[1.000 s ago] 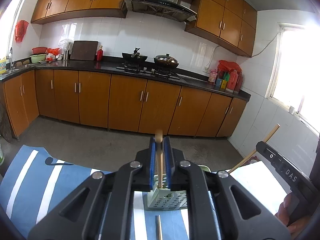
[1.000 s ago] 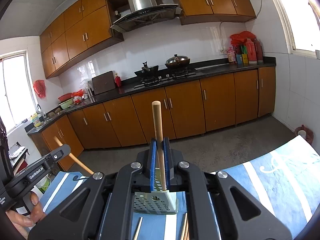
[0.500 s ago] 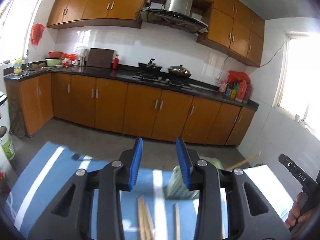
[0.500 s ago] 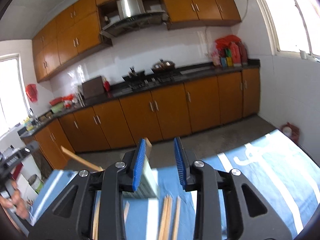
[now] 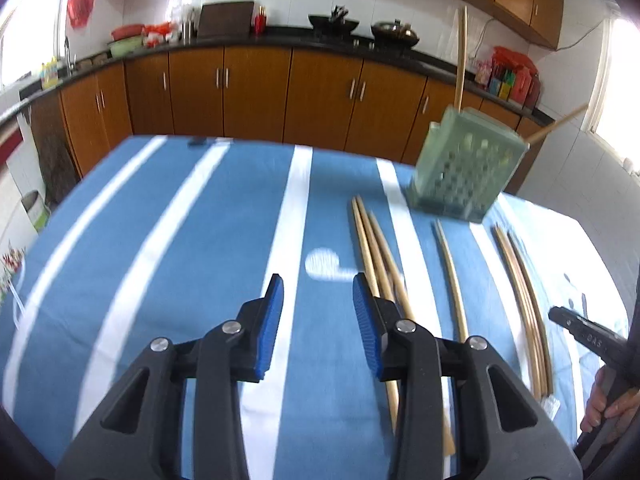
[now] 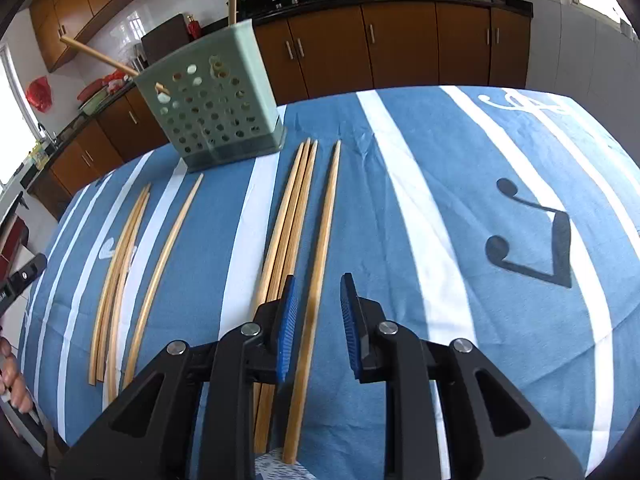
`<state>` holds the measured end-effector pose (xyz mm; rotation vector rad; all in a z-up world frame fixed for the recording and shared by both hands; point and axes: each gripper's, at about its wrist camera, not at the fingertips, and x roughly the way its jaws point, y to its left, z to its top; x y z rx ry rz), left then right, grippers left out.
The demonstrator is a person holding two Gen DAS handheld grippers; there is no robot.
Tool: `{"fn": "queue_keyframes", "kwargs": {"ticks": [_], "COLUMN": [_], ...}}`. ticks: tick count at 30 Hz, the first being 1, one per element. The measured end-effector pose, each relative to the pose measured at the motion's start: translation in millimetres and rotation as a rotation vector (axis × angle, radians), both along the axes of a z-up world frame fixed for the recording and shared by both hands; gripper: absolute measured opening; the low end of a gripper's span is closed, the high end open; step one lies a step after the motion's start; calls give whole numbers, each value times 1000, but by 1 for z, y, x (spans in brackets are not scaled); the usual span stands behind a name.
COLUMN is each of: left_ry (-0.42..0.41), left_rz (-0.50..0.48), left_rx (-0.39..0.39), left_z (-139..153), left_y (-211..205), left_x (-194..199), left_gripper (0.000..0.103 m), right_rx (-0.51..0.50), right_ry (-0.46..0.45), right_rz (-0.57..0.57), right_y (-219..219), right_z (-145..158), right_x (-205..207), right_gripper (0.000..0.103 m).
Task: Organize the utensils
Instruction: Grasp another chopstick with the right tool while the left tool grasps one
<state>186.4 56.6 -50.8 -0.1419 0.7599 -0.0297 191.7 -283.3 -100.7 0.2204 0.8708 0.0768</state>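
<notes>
Having dropped from holder height to just above the cloth since a second ago, with both sticks released into the holder.

Nearest, hovering over bare blue cloth: left gripper point(image 5: 318, 312), jaws moderately apart with nothing between them, the left bundle of chopsticks point(image 5: 376, 252) lying just right of its right pad. Straddling one single chopstick point(image 6: 318, 272) on the far right of the row: right gripper point(image 6: 316, 318), jaws narrow and closing, pads not yet visibly pressing the wood.

Lying further out on the striped tablecloth point(image 6: 460, 200): a close trio point(image 6: 292, 216) just left of that single stick, then a lone curved stick point(image 6: 168, 252), then another bundle at the left.

Standing at the far edge: perforated green holder point(image 6: 212, 108), already carrying two chopsticks, one upright, one leaning out to the side.

Judging the step as picking up the next sticks. Calling for finishing the pinch on the single stick without catching the trio, and shifting the left jaws rightward over its bundle before lifting toward the holder.
</notes>
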Motion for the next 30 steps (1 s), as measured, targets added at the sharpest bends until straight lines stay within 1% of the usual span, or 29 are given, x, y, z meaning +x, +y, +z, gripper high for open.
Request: {"fn": "queue_keyframes", "kwargs": {"ticks": [2,4,6,8,10,12,14,16,20,25,27,30], "left_ry": [17,28,38,46,56,68,81,95,108,133,142,130], "left_rz": [-9,-19,-35,-51,-68,-82,-99,-117,-136,-137,-138,-125], "left_rx": [-4,-9,-18,-21,-24,-23,-20,-12,11,43,69,105], "left_z": [-8,-9,-12,-13,-16,-19,-24,-29,-36,-46,-50,-52], "left_y": [-3,-8,-11,-17,-23,-30,-36,-43,-53,-60,-63,-65], "left_x": [-3,-4,-5,-4,-3,-1,0,1,4,9,10,13], "left_gripper": [36,36,36,36,34,27,22,21,18,13,10,9], "right_rx": [-21,-44,-63,-89,-102,-94,-77,-71,-105,-94,-97,-103], "right_ry": [4,22,12,4,6,17,27,28,19,22,22,20], "right_rz": [5,1,-3,-11,-64,-139,-177,-176,-162,-161,-159,-146], "right_y": [6,7,6,4,-5,-19,-29,-32,-28,-28,-28,-26], "right_z": [-3,-8,-11,-11,-11,-12,-12,-12,-12,-12,-12,-11], "right_x": [-2,0,-1,-1,1,4,5,5,3,4,4,6], "right_gripper": [23,22,13,8,8,8,8,8,8,8,8,8]}}
